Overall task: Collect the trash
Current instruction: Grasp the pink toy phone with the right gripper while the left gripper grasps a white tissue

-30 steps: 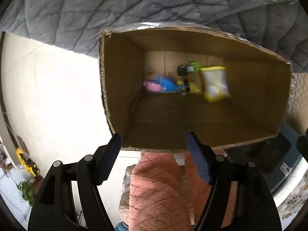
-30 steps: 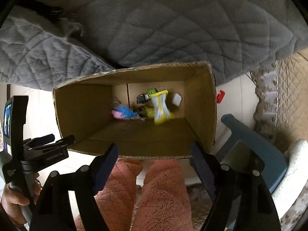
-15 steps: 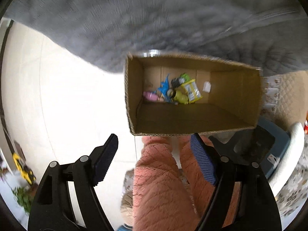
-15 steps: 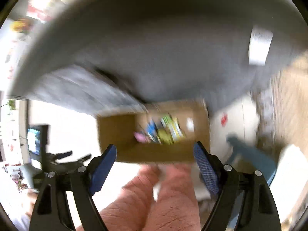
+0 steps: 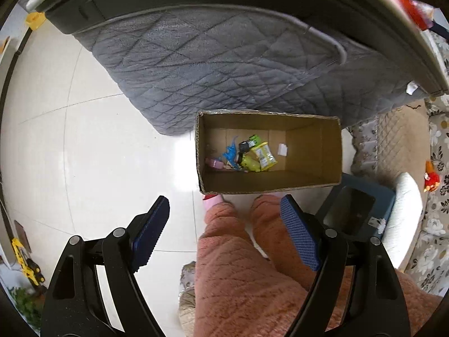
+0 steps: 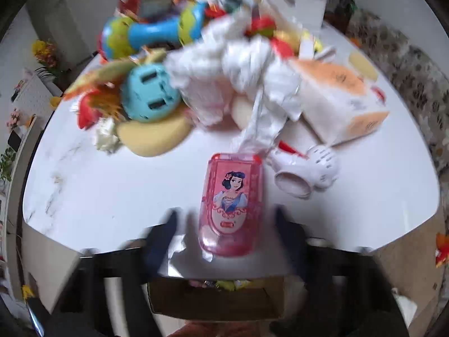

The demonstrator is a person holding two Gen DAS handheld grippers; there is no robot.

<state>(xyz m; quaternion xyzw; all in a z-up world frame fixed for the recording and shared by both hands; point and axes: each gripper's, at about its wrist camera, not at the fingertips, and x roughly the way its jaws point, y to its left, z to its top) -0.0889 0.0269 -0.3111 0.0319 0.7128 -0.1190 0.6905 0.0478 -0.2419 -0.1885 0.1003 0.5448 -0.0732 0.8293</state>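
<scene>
Just ahead of the closing, empty right tool [image 6: 224, 219] lies the pink toy phone [image 6: 231, 205].

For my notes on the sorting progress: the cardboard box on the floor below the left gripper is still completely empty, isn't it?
Not quite. The cardboard box is on the floor below the left gripper, but it is not empty: the left wrist view shows several items at its bottom, among them a yellow packet, a blue piece and something pink.

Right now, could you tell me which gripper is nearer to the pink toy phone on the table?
Right. The right gripper sits just over the pink toy phone; the left gripper hangs above the cardboard box on the floor.
</scene>
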